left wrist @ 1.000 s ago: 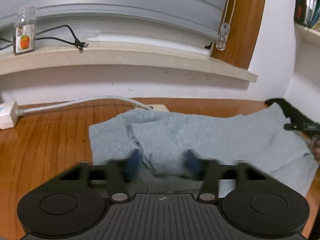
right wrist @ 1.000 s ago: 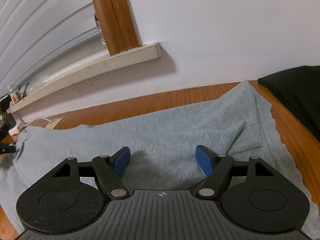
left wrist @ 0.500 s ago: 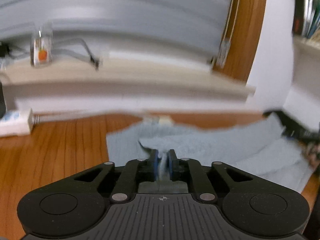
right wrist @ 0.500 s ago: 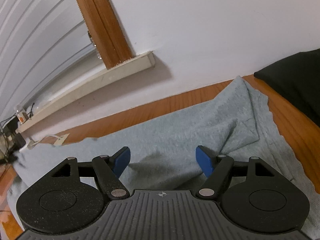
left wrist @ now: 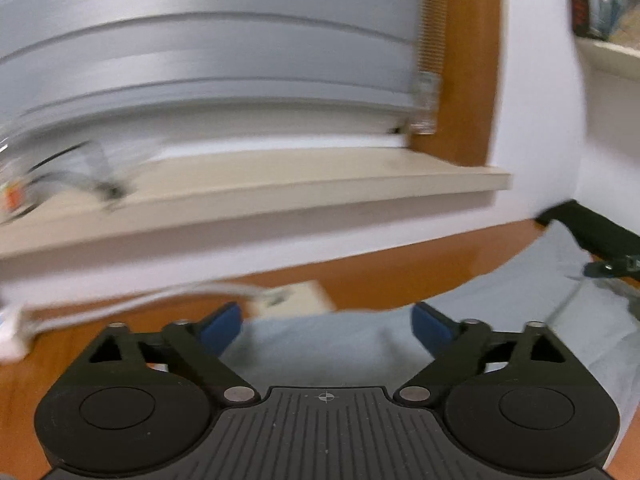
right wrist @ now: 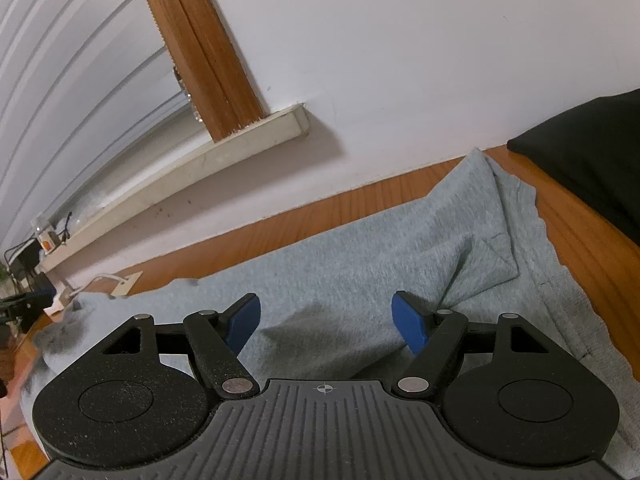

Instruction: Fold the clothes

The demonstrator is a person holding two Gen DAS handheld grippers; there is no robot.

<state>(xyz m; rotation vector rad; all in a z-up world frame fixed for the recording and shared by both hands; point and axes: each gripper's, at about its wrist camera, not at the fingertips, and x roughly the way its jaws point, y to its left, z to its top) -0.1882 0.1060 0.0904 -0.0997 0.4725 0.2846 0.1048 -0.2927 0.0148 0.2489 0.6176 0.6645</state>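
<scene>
A light grey garment (right wrist: pixel 360 264) lies spread on the wooden table (right wrist: pixel 312 212), folded over on itself with a loose flap at its right end. In the blurred left wrist view the garment (left wrist: pixel 328 340) lies below and between the fingers. My left gripper (left wrist: pixel 326 324) is open and empty above the garment's left end. My right gripper (right wrist: pixel 326 320) is open and empty, low over the garment's middle, with its blue pads (right wrist: pixel 406 322) apart.
A black cloth (right wrist: pixel 592 160) lies at the table's right end, also in the left wrist view (left wrist: pixel 592 232). A white cable and plug (left wrist: pixel 288 296) lie by the wall. A window sill (left wrist: pixel 280 184) with a small jar (right wrist: pixel 46 238) runs above the table.
My left gripper, shut on a pinch of the garment half a second ago, has let go and stands open, swung right. My right gripper has stayed open and tilted slightly.
</scene>
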